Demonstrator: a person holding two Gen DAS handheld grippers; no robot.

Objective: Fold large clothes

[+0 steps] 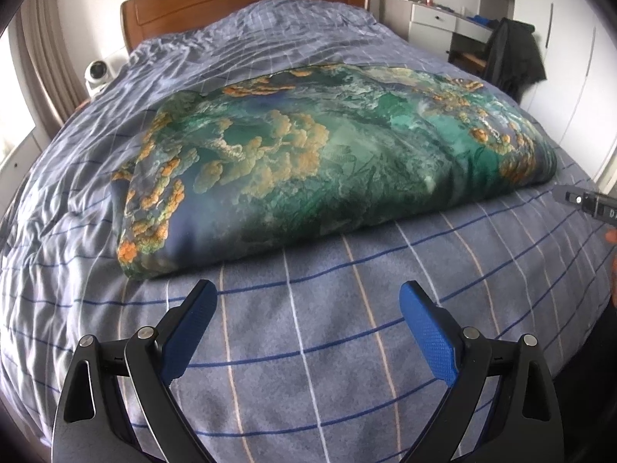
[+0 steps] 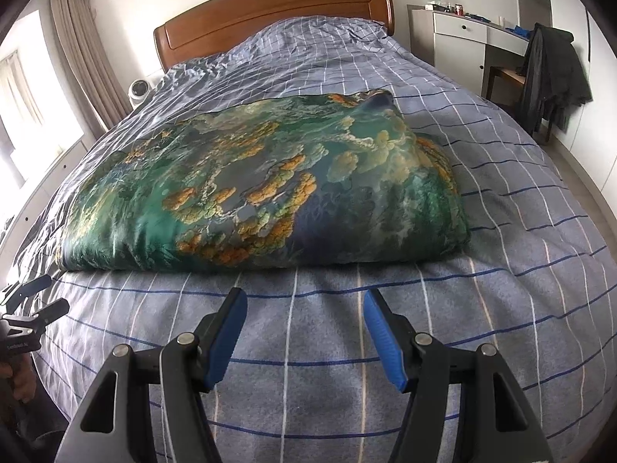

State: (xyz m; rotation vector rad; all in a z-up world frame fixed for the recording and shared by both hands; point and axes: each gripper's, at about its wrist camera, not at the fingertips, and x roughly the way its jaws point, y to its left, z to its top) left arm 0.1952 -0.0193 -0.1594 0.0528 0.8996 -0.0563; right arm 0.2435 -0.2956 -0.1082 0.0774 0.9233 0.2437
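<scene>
A large green, blue and orange patterned quilt (image 1: 331,162) lies folded in a thick bundle across the middle of the bed; it also shows in the right wrist view (image 2: 270,193). My left gripper (image 1: 308,301) is open and empty, above the checked bedspread just short of the bundle's near edge. My right gripper (image 2: 304,305) is open and empty, also just short of the near edge. The right gripper's tip (image 1: 590,202) shows at the right rim of the left wrist view; the left gripper (image 2: 32,301) shows at the left rim of the right wrist view.
The bed has a blue-grey checked cover (image 2: 501,231) and a wooden headboard (image 2: 277,4). A white desk (image 2: 462,34) and a chair with a dark coat (image 2: 551,73) stand at the right. A white round device (image 2: 139,90) and curtains (image 2: 81,38) are at the left.
</scene>
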